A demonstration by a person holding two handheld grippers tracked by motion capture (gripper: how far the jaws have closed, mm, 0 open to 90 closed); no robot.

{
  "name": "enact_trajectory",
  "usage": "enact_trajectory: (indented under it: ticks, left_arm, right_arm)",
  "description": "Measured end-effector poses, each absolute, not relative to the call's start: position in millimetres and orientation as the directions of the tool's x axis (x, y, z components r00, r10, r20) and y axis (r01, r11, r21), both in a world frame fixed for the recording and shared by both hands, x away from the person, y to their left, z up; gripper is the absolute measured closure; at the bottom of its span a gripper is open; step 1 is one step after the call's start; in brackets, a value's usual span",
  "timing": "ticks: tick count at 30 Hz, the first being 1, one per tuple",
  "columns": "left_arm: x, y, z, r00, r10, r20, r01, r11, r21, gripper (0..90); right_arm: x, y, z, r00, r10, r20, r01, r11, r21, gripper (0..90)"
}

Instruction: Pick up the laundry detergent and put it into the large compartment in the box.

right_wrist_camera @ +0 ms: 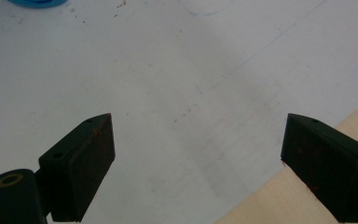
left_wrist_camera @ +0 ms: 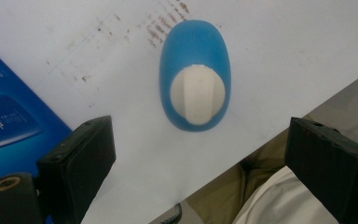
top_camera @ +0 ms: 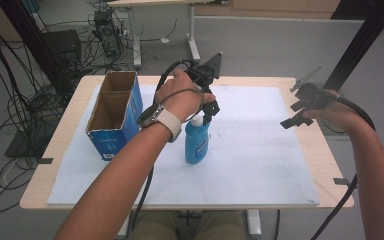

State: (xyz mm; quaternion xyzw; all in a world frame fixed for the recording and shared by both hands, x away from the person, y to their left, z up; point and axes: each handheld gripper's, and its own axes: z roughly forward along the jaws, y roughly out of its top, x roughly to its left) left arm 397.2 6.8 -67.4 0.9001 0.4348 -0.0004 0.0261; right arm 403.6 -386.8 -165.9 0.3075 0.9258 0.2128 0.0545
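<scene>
A: What stands in the way on the counter [top_camera: 300, 150]?
B: The blue bottle [top_camera: 196, 142] stands upright mid-sheet, directly below the left tool [top_camera: 211, 107], whose jaws are spread wide above it. The open cardboard box [top_camera: 115, 115] stands near its left.
A: And the right side?
B: Bare white sheet [right_wrist_camera: 177, 93] lies under the right tool [top_camera: 295, 115].

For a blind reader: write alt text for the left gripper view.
A blue bottle with a white cap stands on a white mat, seen from above between the left gripper's two open black jaws. A blue box sits at left.
</scene>
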Motion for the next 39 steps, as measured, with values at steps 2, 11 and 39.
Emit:
enact_trajectory:
  ticks: [2, 11, 39]
  left_arm:
    - [398, 7, -69, 0.620, 0.784, -0.025, 0.784, -0.618, 0.051, 9.4]
    - [400, 3, -74, 0.623, 0.782, -0.020, 0.782, -0.621, 0.052, 9.5]
    - [407, -7, -97, 0.612, 0.790, -0.005, 0.790, -0.611, 0.052, 9.8]
  right_arm:
    - [404, -387, -166, -0.806, 0.591, 0.029, 0.545, 0.723, 0.425, 9.6]
    - [404, -386, -167, -0.809, 0.588, 0.026, 0.540, 0.724, 0.430, 9.6]
    - [405, -388, -171, -0.806, 0.590, 0.033, 0.543, 0.718, 0.435, 9.6]
